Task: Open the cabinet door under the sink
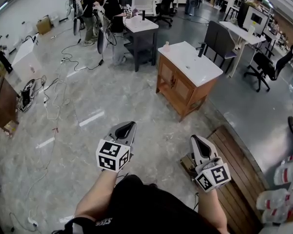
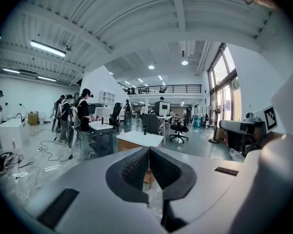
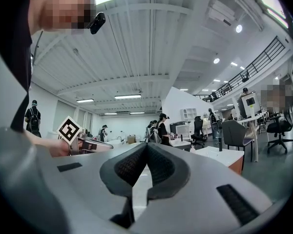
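A wooden sink cabinet (image 1: pixel 181 84) with a white top and a black tap stands on the floor a few steps ahead of me, its two doors (image 1: pixel 172 82) closed. In the left gripper view the cabinet (image 2: pixel 136 143) shows just beyond the jaw tips. The right gripper view shows the cabinet (image 3: pixel 227 159) at the right. My left gripper (image 1: pixel 129 126) and right gripper (image 1: pixel 195 139) are held low in front of me, far short of the cabinet. Both are shut with nothing between the jaws.
A dark wooden platform (image 1: pixel 237 174) lies at my right with plastic bottles (image 1: pixel 283 194) beyond it. Cables (image 1: pixel 53 94) trail across the floor at the left. Behind the cabinet are a white-topped desk (image 1: pixel 140 33), office chairs (image 1: pixel 219 40) and several people (image 1: pixel 112 13).
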Demonstrator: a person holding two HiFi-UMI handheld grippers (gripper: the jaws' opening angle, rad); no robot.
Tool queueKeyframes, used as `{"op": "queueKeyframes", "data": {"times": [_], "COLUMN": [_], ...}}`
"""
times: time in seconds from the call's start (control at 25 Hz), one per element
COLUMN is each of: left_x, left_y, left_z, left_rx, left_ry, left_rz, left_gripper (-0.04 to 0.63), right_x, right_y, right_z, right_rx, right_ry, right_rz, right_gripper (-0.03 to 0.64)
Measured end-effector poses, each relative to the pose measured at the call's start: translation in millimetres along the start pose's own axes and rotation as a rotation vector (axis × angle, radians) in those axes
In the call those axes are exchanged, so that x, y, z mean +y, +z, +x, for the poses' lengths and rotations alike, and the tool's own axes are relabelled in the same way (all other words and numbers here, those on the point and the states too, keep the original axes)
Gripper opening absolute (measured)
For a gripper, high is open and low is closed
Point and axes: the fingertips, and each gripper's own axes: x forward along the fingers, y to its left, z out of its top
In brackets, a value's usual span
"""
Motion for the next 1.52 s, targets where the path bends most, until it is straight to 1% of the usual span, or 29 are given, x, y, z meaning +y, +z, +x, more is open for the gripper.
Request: {"op": "queueKeyframes", "data": {"times": [0.16, 0.28, 0.4, 0.56, 0.76, 0.92, 1.12, 1.28, 1.4, 1.52], "left_x": [-11, -14, -13, -2, 24, 57, 122, 174, 209, 240], "left_y": [7, 14, 13, 5, -2, -3, 2, 11, 11, 15], "left_z": [4, 8, 16, 32, 61, 88, 128, 165, 186, 204], "left_rx": [-0.002, -0.006, 0.001, 0.016, 0.033, 0.045, 0.062, 0.058, 0.06, 0.057], "left_ry": [-0.006, -0.011, -0.014, -0.01, -0.01, -0.008, 0.01, 0.004, -0.007, -0.02], "left_rz": [0.018, 0.031, 0.032, 0.013, -0.022, -0.032, -0.052, -0.055, -0.062, -0.051], "left_gripper": [0.02, 0.02, 0.02, 0.02, 0.02, 0.02, 0.02, 0.02, 0.02, 0.02], "right_x": [-6, -10, -15, -23, -39, -54, -61, -72, -70, -64], "right_y": [2, 3, -2, -12, -19, -24, -31, -38, -42, -41], "right_z": [-9, -6, 1, 18, 53, 98, 175, 240, 286, 327], "right_rx": [-0.013, -0.015, -0.009, 0.021, 0.046, 0.061, 0.091, 0.115, 0.135, 0.143], "right_ry": [0.002, 0.009, 0.015, 0.031, 0.03, 0.034, 0.069, 0.075, 0.088, 0.104], "right_rz": [0.022, 0.036, 0.054, 0.064, 0.073, 0.084, 0.088, 0.09, 0.073, 0.056], "right_gripper": [0.012, 0.014, 0.014, 0.014, 0.014, 0.014, 0.014, 0.014, 0.014, 0.014]}}
